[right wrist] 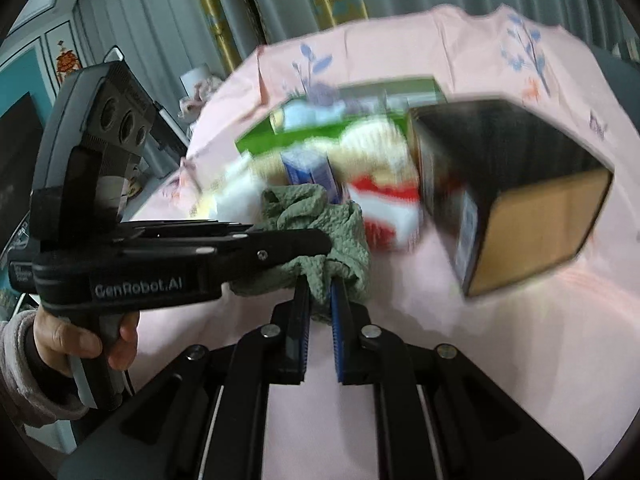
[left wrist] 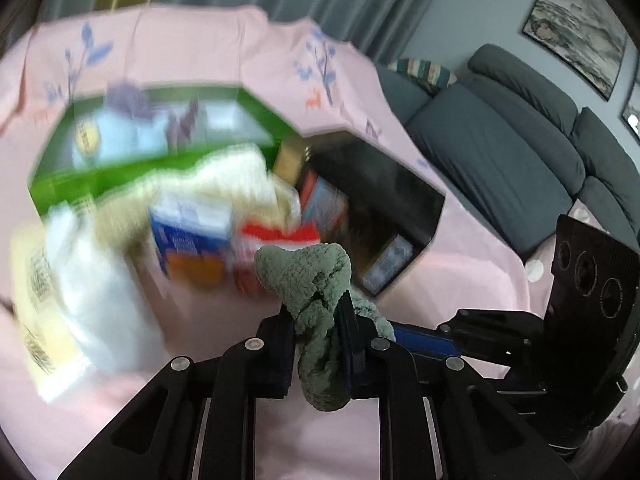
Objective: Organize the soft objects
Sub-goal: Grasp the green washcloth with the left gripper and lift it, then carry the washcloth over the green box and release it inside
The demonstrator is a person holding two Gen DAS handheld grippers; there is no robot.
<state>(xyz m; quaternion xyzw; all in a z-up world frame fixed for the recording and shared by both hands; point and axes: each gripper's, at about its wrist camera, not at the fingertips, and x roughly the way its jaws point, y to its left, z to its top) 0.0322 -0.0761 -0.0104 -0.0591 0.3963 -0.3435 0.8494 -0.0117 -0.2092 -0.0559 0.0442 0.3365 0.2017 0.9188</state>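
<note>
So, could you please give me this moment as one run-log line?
left gripper: shut on green cloth | right gripper: shut on same cloth | cloth: held above pink cover | green box, black box: behind

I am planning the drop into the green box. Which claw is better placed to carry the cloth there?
Probably left: both claws pinch the sage-green fuzzy cloth, but the green box lies on the left.

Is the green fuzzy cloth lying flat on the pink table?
No, the cloth is bunched up and pinched between the fingers of both the left gripper and the right gripper, above the tablecloth.
</note>
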